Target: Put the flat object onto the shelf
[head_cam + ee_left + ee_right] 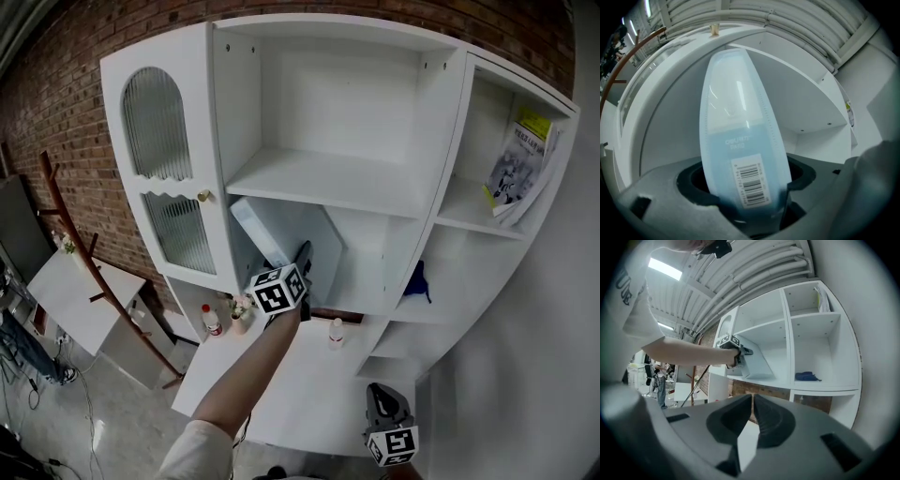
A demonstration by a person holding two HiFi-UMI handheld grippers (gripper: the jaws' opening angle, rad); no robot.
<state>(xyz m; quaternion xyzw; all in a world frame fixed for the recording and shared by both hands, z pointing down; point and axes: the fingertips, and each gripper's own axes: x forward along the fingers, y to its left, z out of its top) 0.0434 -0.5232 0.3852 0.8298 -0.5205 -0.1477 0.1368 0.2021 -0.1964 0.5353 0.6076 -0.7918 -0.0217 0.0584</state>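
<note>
Brick wall stands behind a white shelf unit, and the work is in its middle compartment, under the long shelf board. The left hand-held gripper reaches level into that compartment with its jaws spread wide. The near end of the flat folder, pale blue and translucent with a barcode label, sits between them. Its broad face is turned toward the camera rather than edge-on, and the pads do not seem to be clamping it, though the right-hand pad looks very close to its edge.

From that hand-held gripper the folder's long axis runs straight ahead and upward, deeper into the shelf unit. In the head view it leans, with its top toward the compartment's left wall and its lower end at the jaws, so it is inside the shelf unit but tilted, not lying flat.

I judge that the coming move turns on this line: pulling back along the long axis should leave the folder leaning, while a sideways pull could drag its lower end.

The right hand-held gripper has its jaws closed together on nothing and hangs well apart, low before the shelf unit's counter; the left one is far nearer.
</note>
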